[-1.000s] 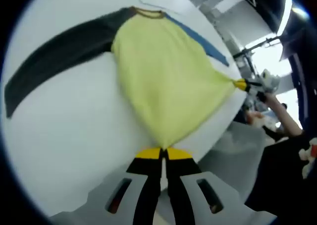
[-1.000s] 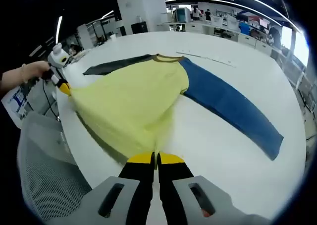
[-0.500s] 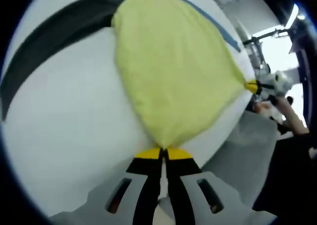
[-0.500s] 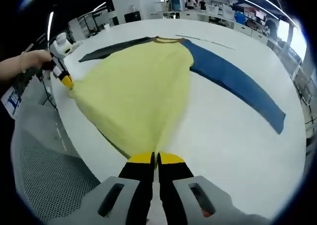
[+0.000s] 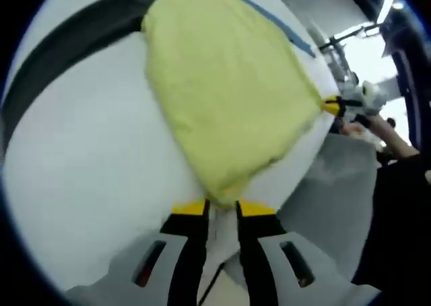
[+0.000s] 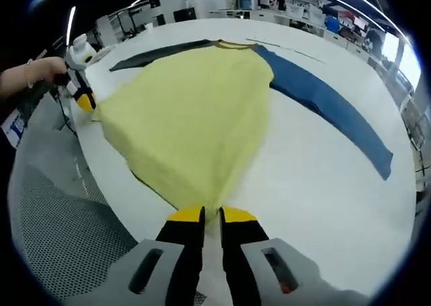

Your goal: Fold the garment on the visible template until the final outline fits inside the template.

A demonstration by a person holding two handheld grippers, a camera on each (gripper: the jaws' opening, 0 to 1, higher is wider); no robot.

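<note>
A long-sleeved shirt with a yellow body (image 6: 195,117) (image 5: 222,90), one dark sleeve (image 5: 74,43) (image 6: 158,52) and one blue sleeve (image 6: 330,104) lies spread on a white table (image 6: 303,198). My left gripper (image 5: 222,208) stands open, and the yellow hem ends just beyond its tips. From the right gripper view it (image 6: 84,102) sits beside the hem's other corner, held by a hand (image 6: 37,73). My right gripper (image 6: 211,216) is shut on the hem corner, which narrows to a point between its jaws. The left gripper view shows it (image 5: 331,106) at that corner.
The table's curved edge runs close below both grippers. A grey mesh chair (image 6: 60,245) (image 5: 330,205) stands off that edge. A thin strip (image 6: 286,50) lies on the far side of the table. Desks and screens fill the room behind.
My left gripper's jaws have parted and let go of the hem. The shirt's body now lies flatter on the table. The right gripper still holds its corner.
</note>
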